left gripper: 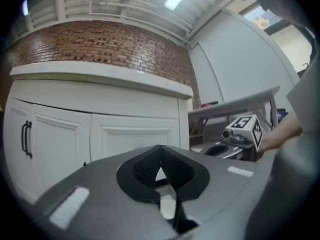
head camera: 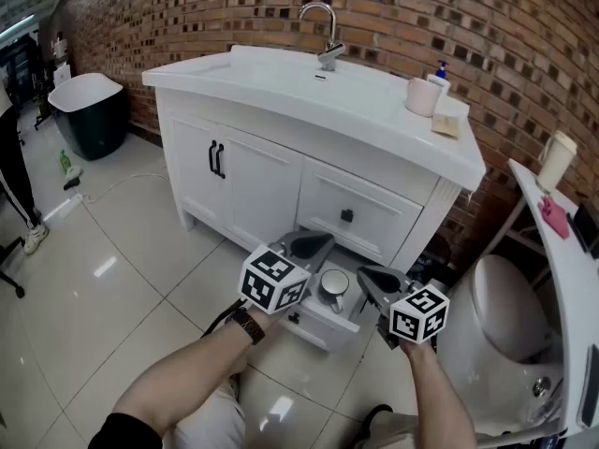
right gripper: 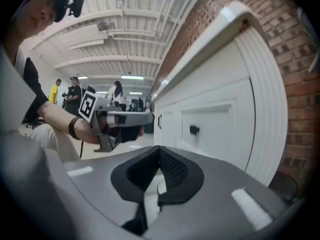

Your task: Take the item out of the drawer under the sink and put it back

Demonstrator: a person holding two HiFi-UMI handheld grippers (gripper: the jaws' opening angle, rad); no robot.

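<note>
Left claw [head camera: 316,242] and right claw [head camera: 368,278], both closed tight and empty, hover over the pulled-out drawer [head camera: 326,329] at the foot of the sink cabinet [head camera: 257,190]. The mug [head camera: 334,286] sits inside it, ungripped. Whether it has already been lifted out, I cannot tell. Closing the drawer is left. The claws hide most of the drawer's inside.

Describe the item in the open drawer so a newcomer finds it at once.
Start at the white sink vanity; its lowest drawer is pulled open. Inside sits a round mug, the only thing visible there, unlike the pink cup on the countertop.
</note>
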